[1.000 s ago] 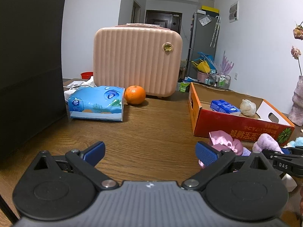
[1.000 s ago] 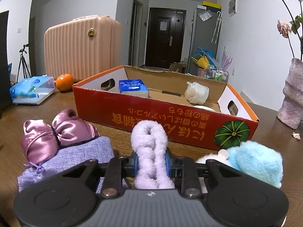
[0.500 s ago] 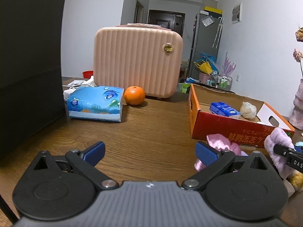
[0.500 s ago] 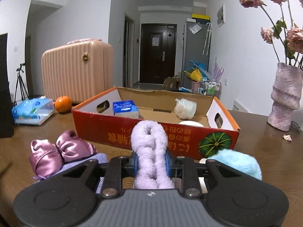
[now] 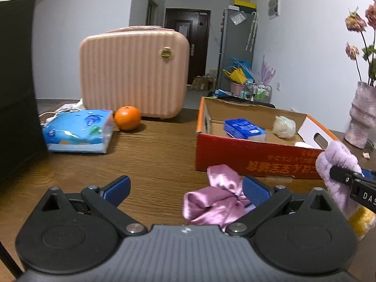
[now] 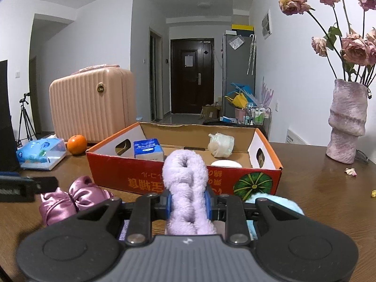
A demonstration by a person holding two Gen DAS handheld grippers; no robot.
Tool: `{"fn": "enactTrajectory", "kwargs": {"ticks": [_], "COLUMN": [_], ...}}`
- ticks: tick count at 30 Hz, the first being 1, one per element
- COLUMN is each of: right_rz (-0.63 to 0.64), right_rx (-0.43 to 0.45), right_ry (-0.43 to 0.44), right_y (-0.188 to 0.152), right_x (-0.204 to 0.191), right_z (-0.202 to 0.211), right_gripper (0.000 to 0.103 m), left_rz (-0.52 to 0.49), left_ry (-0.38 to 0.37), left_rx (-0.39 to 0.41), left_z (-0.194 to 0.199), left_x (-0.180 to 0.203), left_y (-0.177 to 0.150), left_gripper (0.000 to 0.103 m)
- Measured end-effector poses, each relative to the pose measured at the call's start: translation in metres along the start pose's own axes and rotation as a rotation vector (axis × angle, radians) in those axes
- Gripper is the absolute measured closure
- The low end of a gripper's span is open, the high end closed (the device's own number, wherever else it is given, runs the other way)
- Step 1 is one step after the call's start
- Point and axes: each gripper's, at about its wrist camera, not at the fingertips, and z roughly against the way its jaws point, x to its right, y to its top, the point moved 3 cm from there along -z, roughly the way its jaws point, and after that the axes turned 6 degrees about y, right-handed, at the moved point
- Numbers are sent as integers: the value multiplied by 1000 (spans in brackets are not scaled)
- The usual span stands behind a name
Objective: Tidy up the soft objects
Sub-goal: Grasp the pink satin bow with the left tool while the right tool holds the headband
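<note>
Our left gripper reaches low over the table with its jaws spread wide and nothing pressed between the pads; the pink satin bow lies just inside its right finger, which looks to us like the line-up for the next pick. Beyond it sits the open box, already holding a blue pack and a pale bundle, so we judge it to be the collecting place for soft things. At the right edge of this view our right gripper carries the lilac scrunchie in front of the box's near wall. A tissue pack, an orange and a pink case stand well apart on the far left.

From the right wrist, our right gripper is clamped tight on the scrunchie, its loop squashed between the blue pads and standing up clear of the table, facing the box. We read the firm squeeze as fitting for plush that would otherwise slip. The bow rests on the table at left with the left gripper's tip just above it, and a blue puff lies just behind the right finger. A vase of roses stands away to the right.
</note>
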Motion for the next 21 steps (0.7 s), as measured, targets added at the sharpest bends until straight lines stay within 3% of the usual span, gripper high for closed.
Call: {"fn": "enactTrajectory", "kwargs": {"ticks": [12,21], "right_rz": [-10,0], "right_rx": [11,4], "right_ry": [-3,5], "right_y": [-1,-3], "right_x": [11,8], "right_z": [0,-3], "right_gripper": [78,78], "left_rz": [-90,-119], "left_ry": [-9,-48], "left_rx": [-47,-90], "left_z": [-28,-48], "left_x": [33,37], "left_y": [-10,-13], "left_gripper": [0,2]}}
